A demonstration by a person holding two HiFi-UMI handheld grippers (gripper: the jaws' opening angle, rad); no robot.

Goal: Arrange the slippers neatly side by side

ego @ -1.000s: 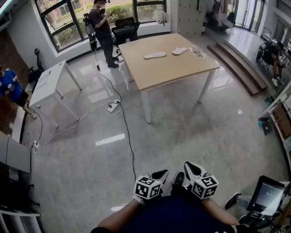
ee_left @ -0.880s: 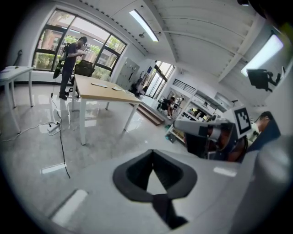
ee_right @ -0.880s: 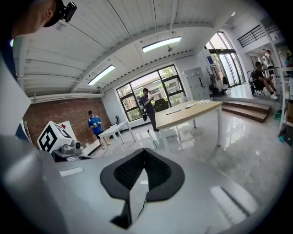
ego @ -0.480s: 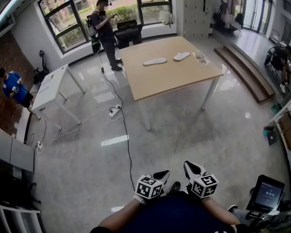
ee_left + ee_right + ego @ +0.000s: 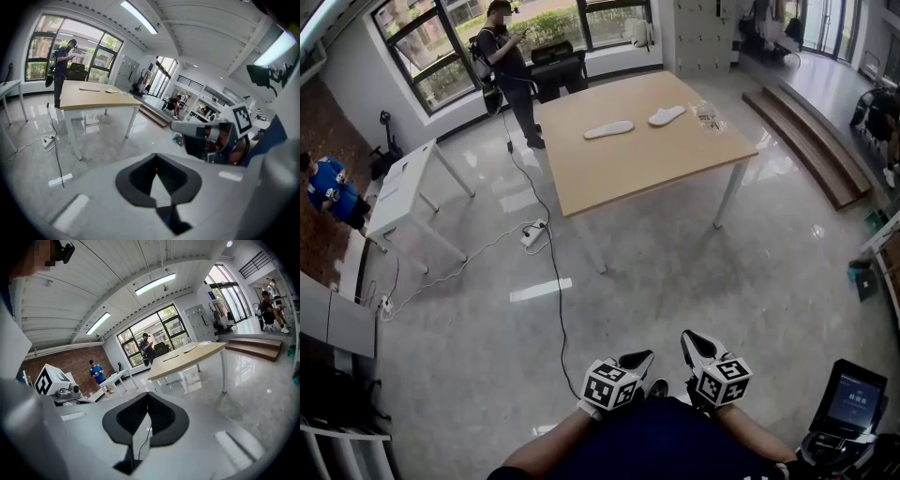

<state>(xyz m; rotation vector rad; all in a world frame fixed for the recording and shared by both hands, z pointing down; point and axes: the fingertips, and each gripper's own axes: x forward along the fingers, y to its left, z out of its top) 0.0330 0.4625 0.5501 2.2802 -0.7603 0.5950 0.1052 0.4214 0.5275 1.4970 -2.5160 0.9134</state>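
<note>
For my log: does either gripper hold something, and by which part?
Nothing is held. The left gripper and right gripper have jaws shut and empty; both slippers lie on the table.

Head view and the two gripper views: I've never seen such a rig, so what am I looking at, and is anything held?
There is no robot here. A person holds a two-jaw tool in each hand: the left tool and the right tool. The head view looks down from a camera on the person's head. Each gripper view looks along one tool's own jaws. Both tools are shut and hold nothing. Across the floor stands a light wooden table. On it lie a flat white slipper and a second white slipper, set apart and not yet side by side.
</note>
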